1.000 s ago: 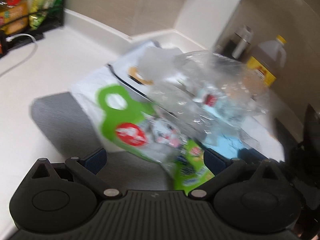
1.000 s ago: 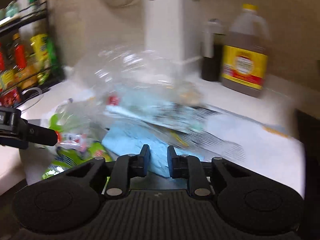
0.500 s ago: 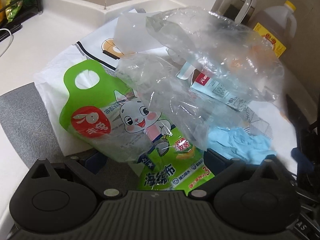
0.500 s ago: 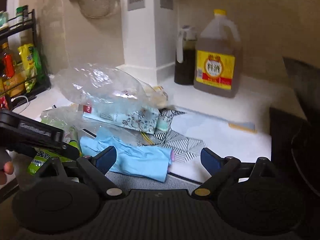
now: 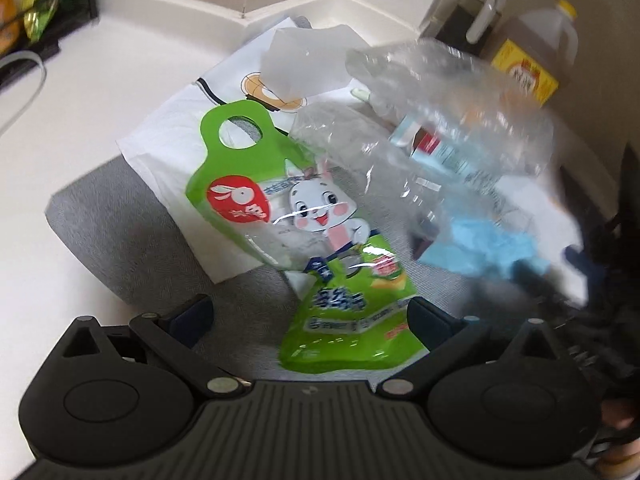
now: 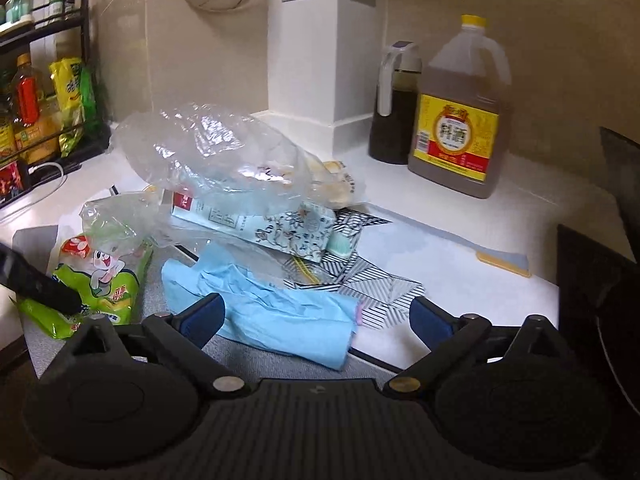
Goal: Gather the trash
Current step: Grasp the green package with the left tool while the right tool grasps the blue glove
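Both grippers spread wide, nothing held; trash heaped on the counter ahead.

My left gripper [image 5: 310, 314] straddles the green packet [image 5: 316, 240], lined up to pinch it; my right gripper [image 6: 316, 316] hangs over the blue glove [image 6: 276, 312]; clear bag [image 6: 208, 152] drapes a carton [image 6: 256, 228]; jug [image 6: 460, 120] label reads 料酒; packet text too blurred.

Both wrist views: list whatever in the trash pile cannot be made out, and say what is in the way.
- Patterned carton, right wrist view: its left end sits under the clear plastic bag; print too small to read.
- Blue glove, left wrist view: smeared by motion blur.
- Green rabbit pouch, right wrist view: lower part covered by the left gripper's finger.
- Right gripper, left wrist view: only a dark blur at the right edge.
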Available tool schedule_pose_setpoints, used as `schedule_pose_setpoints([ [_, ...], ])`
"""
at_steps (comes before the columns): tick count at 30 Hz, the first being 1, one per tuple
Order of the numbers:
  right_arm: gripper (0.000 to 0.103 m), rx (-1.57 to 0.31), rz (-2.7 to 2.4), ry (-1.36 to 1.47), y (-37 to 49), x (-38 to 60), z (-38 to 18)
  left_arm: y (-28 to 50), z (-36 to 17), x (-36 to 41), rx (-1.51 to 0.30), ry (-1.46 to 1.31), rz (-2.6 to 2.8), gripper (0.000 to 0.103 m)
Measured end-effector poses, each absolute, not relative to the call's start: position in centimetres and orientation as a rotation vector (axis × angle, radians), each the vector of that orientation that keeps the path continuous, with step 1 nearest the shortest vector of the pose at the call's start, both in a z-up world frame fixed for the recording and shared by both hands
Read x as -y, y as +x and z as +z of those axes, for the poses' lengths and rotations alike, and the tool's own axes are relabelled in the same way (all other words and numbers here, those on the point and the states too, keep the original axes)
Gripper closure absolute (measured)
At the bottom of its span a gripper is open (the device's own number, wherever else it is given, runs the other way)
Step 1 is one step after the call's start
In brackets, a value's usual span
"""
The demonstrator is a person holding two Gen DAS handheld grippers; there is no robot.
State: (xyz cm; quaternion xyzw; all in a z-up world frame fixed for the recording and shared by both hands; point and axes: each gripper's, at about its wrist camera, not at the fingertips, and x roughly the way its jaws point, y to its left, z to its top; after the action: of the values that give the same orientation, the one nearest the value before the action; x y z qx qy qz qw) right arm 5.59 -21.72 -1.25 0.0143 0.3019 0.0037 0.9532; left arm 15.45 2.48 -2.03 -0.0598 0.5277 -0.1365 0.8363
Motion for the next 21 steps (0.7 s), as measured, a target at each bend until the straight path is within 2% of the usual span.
schedule_pose_setpoints([
  [11,0.0,-0.728,0.177,-0.118,10.6,19.4,-3.8,18.1,-3.8,0.5,-1.183,-0.174,-0.294,0.0],
  [13,0.005,-0.725,0.187,-0.118,10.6,19.1,-4.2,18.3,-3.8,0.6,-1.19,-0.18,-0.286,0.0],
  [14,0.02,-0.716,0.203,-0.112,10.2,18.9,-4.1,18.3,-3.8,0.5,-1.188,-0.183,-0.282,0.001],
  [15,0.031,-0.706,0.218,-0.11,9.8,18.8,-3.9,18.1,-3.7,0.3,-1.177,-0.19,-0.263,0.009],
  [16,0.034,-0.697,0.212,-0.127,9.4,18.4,-3.8,17.7,-3.5,0.1,-1.162,-0.188,-0.228,0.015],
  [18,0.043,-0.668,0.203,-0.198,8.0,17.5,-3.8,17.2,-3.2,-0.2,-1.146,-0.154,-0.171,0.051],
  [19,0.046,-0.651,0.208,-0.226,7.2,17.2,-3.8,16.9,-3.1,-0.4,-1.15,-0.161,-0.16,0.06],
  [20,0.046,-0.641,0.211,-0.242,6.4,16.9,-3.8,16.6,-3.0,-0.8,-1.163,-0.185,-0.17,0.076],
  [21,0.046,-0.634,0.211,-0.249,5.7,16.7,-3.7,16.3,-3.0,-1.2,-1.177,-0.215,-0.19,0.077],
])
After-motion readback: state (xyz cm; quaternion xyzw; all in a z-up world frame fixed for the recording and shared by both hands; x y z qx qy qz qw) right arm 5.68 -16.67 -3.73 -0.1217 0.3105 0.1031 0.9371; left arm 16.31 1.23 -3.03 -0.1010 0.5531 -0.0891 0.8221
